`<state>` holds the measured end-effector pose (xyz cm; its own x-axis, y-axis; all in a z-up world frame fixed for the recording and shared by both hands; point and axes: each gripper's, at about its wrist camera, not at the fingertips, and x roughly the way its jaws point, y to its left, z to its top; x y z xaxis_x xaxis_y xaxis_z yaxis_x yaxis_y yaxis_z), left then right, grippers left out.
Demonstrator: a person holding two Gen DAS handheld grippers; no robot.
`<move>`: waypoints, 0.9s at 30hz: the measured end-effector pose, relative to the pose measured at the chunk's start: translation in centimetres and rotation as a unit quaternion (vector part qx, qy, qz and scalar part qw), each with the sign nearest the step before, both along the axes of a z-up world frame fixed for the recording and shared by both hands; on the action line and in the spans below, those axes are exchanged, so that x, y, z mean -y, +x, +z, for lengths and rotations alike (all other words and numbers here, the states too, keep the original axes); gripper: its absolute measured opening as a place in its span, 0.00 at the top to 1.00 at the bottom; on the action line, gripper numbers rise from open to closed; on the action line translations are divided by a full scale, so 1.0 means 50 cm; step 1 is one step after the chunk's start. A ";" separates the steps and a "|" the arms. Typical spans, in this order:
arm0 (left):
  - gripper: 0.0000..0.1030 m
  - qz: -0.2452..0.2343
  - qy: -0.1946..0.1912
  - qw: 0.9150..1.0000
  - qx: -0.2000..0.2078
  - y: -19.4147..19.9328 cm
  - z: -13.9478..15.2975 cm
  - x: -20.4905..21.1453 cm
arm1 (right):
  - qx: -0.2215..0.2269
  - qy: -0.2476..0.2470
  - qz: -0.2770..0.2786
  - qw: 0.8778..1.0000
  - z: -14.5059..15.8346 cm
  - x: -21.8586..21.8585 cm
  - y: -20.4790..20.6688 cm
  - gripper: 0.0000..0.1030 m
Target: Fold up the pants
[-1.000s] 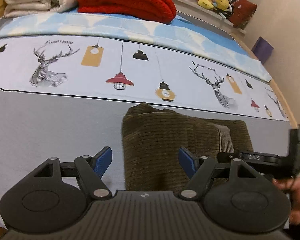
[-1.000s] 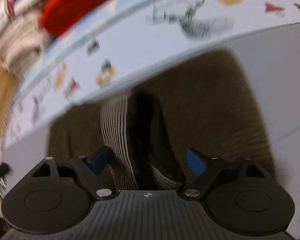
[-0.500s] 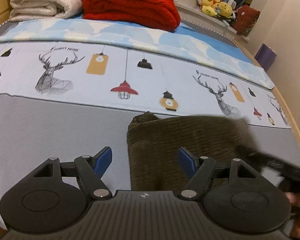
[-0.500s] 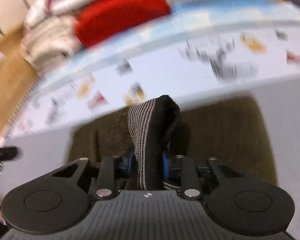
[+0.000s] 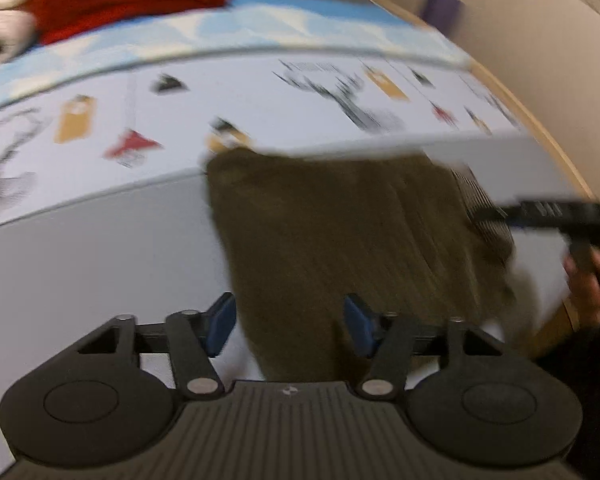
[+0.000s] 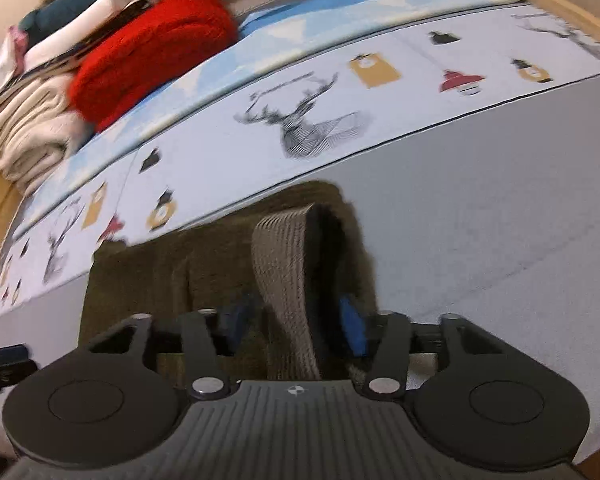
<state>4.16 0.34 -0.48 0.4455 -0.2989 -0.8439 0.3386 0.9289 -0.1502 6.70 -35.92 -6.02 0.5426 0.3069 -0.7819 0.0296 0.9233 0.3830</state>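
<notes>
Lying folded on the grey part of the bed sheet (image 5: 80, 264), the olive-brown corduroy pants (image 5: 340, 240) sit just below the band printed with deer heads and lamps (image 6: 300, 128). The left claw (image 5: 290, 324) hangs over the near left corner of the pants, its blue pads apart with nothing pressed between them; its jaws have just been closing. The right claw (image 6: 296, 320) straddles the striped waistband lining (image 6: 284, 264) that stands up in a loop from the pants; its jaws have just been opening, and the pads stand beside the cloth without clamping it. A red blanket (image 6: 152, 52) and cream blankets (image 6: 32, 132) are stacked at the far side.
</notes>
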 end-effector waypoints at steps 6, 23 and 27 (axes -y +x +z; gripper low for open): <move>0.45 -0.045 0.085 0.993 -0.073 -0.002 -0.114 0.026 | -0.062 -0.016 -0.002 0.998 -0.052 -0.009 0.020 0.18; 0.78 0.007 -0.004 1.000 0.003 0.206 -0.024 0.009 | -0.051 0.021 0.003 0.998 -0.050 0.030 0.125 0.17; 0.78 0.004 0.030 1.000 -0.004 0.238 -0.065 0.037 | -0.051 0.014 0.011 0.999 -0.060 0.023 0.131 0.10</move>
<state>16.03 -1.52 -3.73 0.4404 -0.2435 -0.8641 0.3294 0.9392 -0.0968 13.24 -37.08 -9.02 0.4539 0.3410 -0.8232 0.0494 0.9129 0.4053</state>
